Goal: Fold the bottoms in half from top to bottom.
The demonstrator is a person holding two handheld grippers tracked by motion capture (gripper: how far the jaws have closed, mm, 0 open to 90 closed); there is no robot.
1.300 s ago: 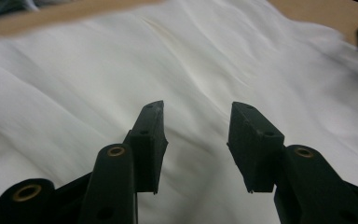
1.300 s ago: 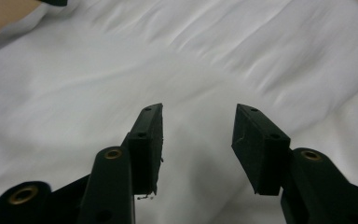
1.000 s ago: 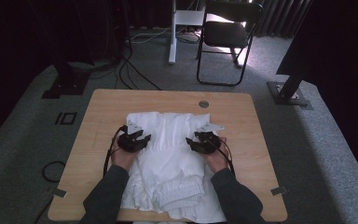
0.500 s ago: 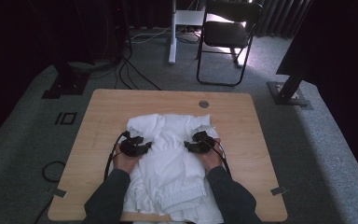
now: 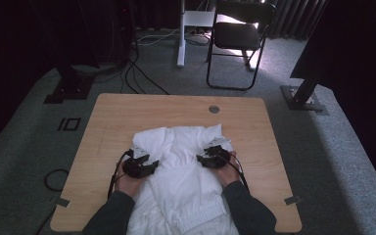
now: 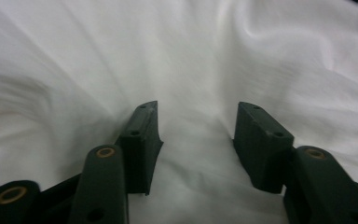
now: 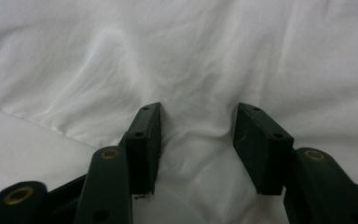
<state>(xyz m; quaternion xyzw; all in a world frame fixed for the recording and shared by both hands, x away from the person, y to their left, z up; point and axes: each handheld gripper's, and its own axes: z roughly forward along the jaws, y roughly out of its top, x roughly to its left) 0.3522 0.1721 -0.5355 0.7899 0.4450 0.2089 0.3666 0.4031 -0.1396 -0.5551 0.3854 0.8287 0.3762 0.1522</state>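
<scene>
On the near half of the wooden table (image 5: pixel 127 117), a white garment (image 5: pixel 183 191) lies bunched between the person's two hands, its near end with a ribbed hem hanging toward the table's near edge. Folding or gathering seems to be the work in hand, and it looks only partly done: the far part of the cloth is pulled into a rumpled heap with a doubled-over edge, while the near part lies flatter, and no neat, squared fold shows yet. Tidying the sides and making the final folds appear to be left.

The left gripper (image 5: pixel 147 166) rests on the garment's left edge, and in the left gripper view (image 6: pixel 198 140) its jaws stand apart over smooth cloth, having just been opening; fabric lies under and between them, but the pads do not press on it. The right gripper (image 5: pixel 210 157) sits on the garment's right side; in the right gripper view (image 7: pixel 198 135) its jaws are also apart, with a small ridge of cloth rising between them, unclamped.

The garment is plain white, soft and thin, heavily creased, with shallow folds and a seam line showing near the right gripper.
</scene>
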